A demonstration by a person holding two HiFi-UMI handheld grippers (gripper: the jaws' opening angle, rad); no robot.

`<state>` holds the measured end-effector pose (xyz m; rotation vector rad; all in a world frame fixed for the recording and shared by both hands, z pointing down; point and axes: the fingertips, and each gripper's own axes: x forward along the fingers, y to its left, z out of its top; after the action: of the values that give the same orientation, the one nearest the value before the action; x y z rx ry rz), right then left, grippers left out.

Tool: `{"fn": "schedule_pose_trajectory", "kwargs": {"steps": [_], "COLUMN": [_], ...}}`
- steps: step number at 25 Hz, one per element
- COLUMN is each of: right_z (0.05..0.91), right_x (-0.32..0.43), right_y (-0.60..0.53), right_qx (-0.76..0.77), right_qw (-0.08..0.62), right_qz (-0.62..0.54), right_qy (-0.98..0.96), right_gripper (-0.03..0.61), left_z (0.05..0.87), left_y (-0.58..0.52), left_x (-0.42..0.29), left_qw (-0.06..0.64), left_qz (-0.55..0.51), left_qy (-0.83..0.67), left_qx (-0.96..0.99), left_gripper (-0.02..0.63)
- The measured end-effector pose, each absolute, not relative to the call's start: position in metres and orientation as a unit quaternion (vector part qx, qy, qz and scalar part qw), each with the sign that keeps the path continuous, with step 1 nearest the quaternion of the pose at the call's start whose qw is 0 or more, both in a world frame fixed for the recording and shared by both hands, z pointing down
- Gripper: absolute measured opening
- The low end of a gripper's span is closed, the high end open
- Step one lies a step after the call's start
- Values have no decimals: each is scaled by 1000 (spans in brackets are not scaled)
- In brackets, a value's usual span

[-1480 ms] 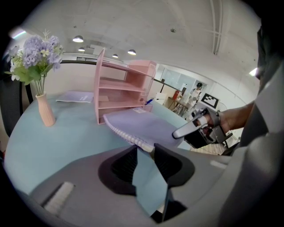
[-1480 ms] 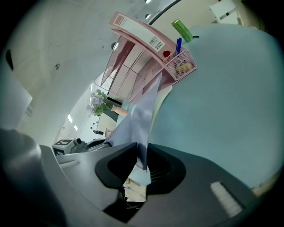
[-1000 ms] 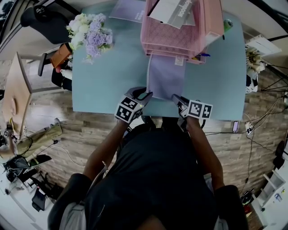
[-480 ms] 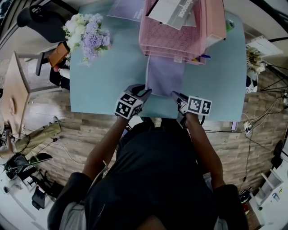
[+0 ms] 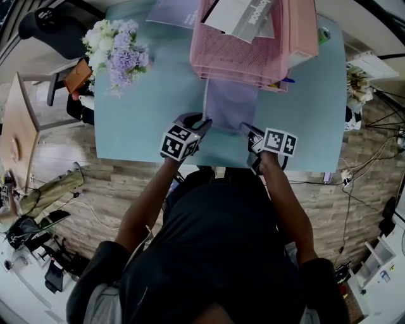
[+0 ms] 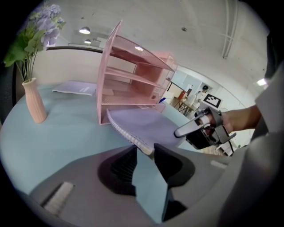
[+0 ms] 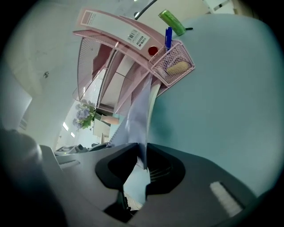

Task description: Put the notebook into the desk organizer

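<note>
A lilac spiral notebook (image 5: 231, 104) lies over the blue desk with its far edge inside the bottom tier of the pink mesh desk organizer (image 5: 253, 44). My left gripper (image 5: 201, 120) is shut on the notebook's near left corner, beside the spiral binding (image 6: 128, 135). My right gripper (image 5: 244, 128) is shut on the near right corner; in the right gripper view the notebook (image 7: 138, 113) runs edge-on from the jaws up to the organizer (image 7: 117, 62). From the left gripper view the notebook (image 6: 144, 126) reaches the organizer (image 6: 133, 84), and the right gripper (image 6: 177, 133) shows beyond it.
A vase of lilac and white flowers (image 5: 114, 50) stands at the desk's left. A second lilac booklet (image 5: 174, 12) lies behind the organizer's left side. A pen cup with a blue pen (image 7: 168, 37) hangs on the organizer's right side. The desk's near edge (image 5: 158, 155) is just behind my grippers.
Both grippers have moved forward toward the organizer with the notebook, which now reaches further into the bottom tier.
</note>
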<state>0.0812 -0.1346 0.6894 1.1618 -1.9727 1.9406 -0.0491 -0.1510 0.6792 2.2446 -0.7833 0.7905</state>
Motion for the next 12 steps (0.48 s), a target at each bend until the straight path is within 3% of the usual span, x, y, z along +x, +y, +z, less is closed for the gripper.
{"fn": "schedule_pose_trajectory", "kwargs": {"steps": [12], "right_z": [699], "right_x": [87], "right_y": [-165], "right_qx": [389], "right_qw": [51], "right_qz": [668], "right_qy": [-633], "right_gripper": [35], "left_z": [693], "left_y": [-174], "left_x": [-42], "left_qw": [330], "left_qz": [299], "left_qy": [-301], "left_qx": [843], "left_gripper": [176]}}
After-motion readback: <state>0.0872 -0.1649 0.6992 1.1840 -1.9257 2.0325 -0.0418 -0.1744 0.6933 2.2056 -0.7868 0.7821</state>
